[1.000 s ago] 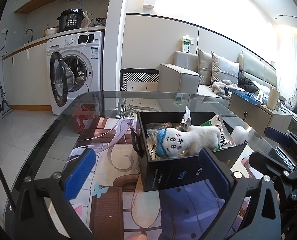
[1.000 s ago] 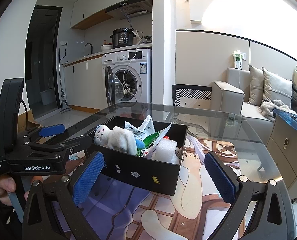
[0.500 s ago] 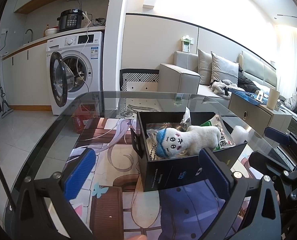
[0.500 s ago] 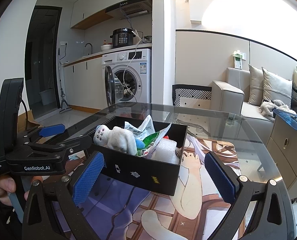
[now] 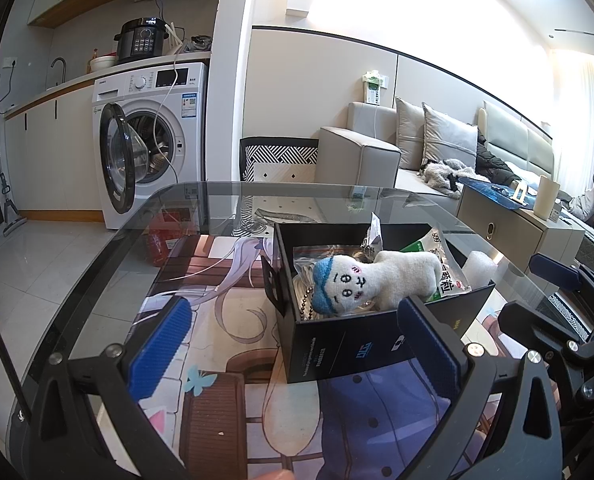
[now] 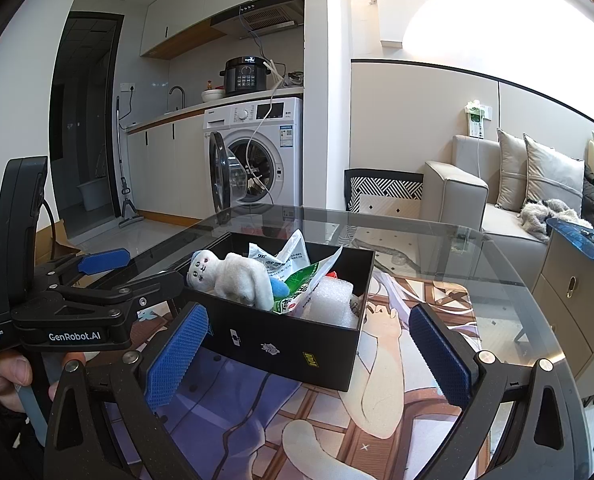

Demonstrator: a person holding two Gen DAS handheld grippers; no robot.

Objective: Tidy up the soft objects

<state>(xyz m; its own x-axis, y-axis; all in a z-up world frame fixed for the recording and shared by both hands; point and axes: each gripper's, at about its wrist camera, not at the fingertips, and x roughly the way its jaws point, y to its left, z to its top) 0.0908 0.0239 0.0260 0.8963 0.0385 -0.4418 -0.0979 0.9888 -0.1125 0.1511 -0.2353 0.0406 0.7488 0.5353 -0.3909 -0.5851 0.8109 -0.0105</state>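
A black open box [image 5: 337, 350] [image 6: 297, 344] stands on the glass table. In it lie a white plush toy with a blue cap [image 5: 371, 282] [image 6: 233, 278], a green-and-white plastic packet [image 6: 305, 286] [image 5: 447, 268] and a white foam piece [image 6: 331, 304] [image 5: 479, 270]. My left gripper [image 5: 297, 346] is open and empty, just in front of the box. My right gripper [image 6: 309, 354] is open and empty, in front of the box's other side. Each gripper shows at the edge of the other's view.
The glass table [image 5: 109, 264] lies over a printed cartoon mat [image 6: 381, 404]. Behind it stand a washing machine with its door open [image 5: 145, 148] and a grey sofa [image 5: 377, 156]. A low cabinet [image 6: 569, 280] stands to the right of the table.
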